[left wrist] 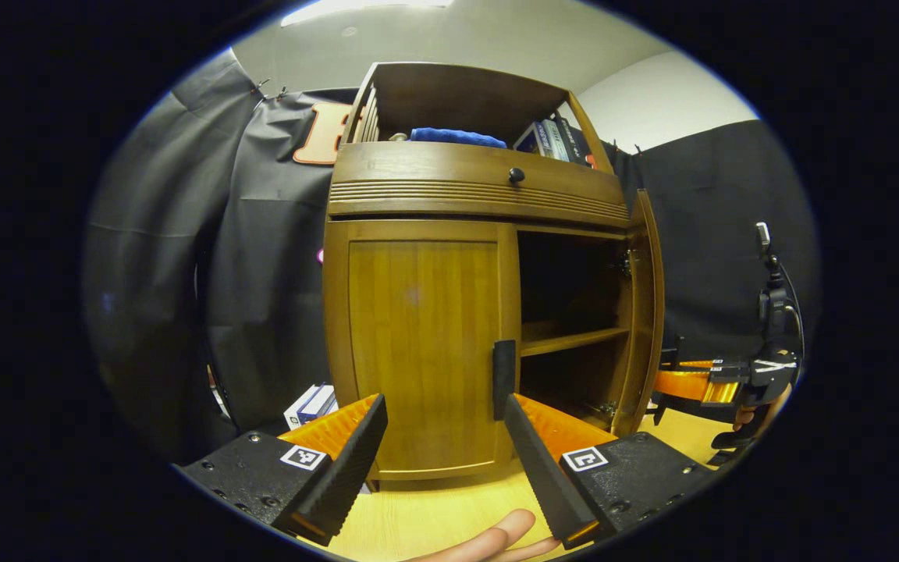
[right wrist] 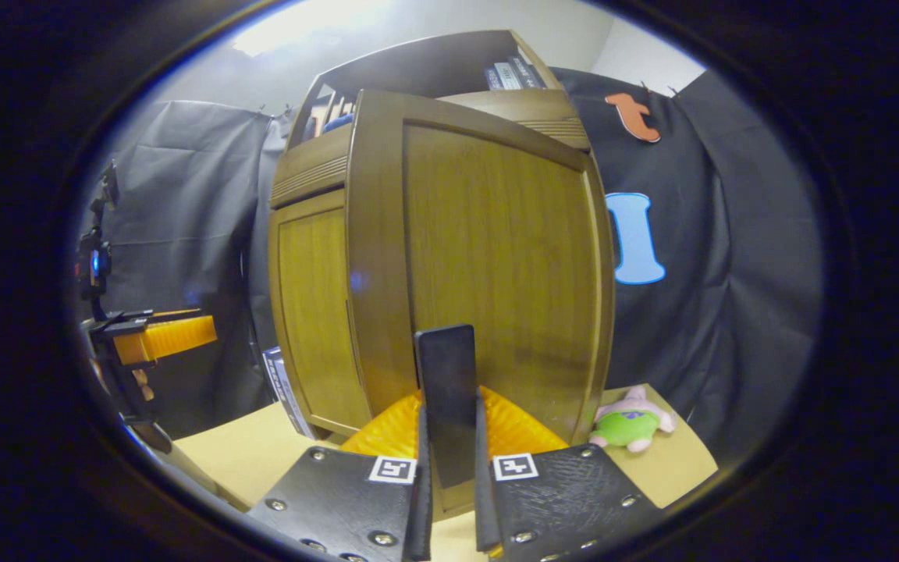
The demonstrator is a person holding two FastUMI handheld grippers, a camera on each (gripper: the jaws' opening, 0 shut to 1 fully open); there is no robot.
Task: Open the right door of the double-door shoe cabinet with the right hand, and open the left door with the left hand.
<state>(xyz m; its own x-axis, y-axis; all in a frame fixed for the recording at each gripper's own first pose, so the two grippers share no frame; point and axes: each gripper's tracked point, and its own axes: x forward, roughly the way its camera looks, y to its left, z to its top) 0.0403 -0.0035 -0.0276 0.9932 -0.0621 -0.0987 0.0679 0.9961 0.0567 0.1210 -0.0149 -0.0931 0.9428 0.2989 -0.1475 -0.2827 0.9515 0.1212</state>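
Observation:
The wooden shoe cabinet (left wrist: 418, 168) stands ahead on a light floor. Its left door (left wrist: 418, 343) is closed, with a black handle (left wrist: 503, 378) on its right edge. My left gripper (left wrist: 445, 437) is open just in front of that door, its right finger (left wrist: 543, 468) right below the handle. The right door (left wrist: 647, 312) is swung wide open, showing a dark inside with a shelf (left wrist: 570, 341). In the right gripper view that door (right wrist: 496, 265) faces me and my right gripper (right wrist: 449, 421) is shut on its black handle (right wrist: 447, 390). The left gripper (right wrist: 161, 336) shows far left.
A plush toy (right wrist: 633, 425) lies on the floor right of the open door. A box (left wrist: 313, 403) leans at the cabinet's left foot. A blue cloth (left wrist: 457, 137) and books (left wrist: 555, 140) sit on top. A person's fingers (left wrist: 496, 538) show at the bottom.

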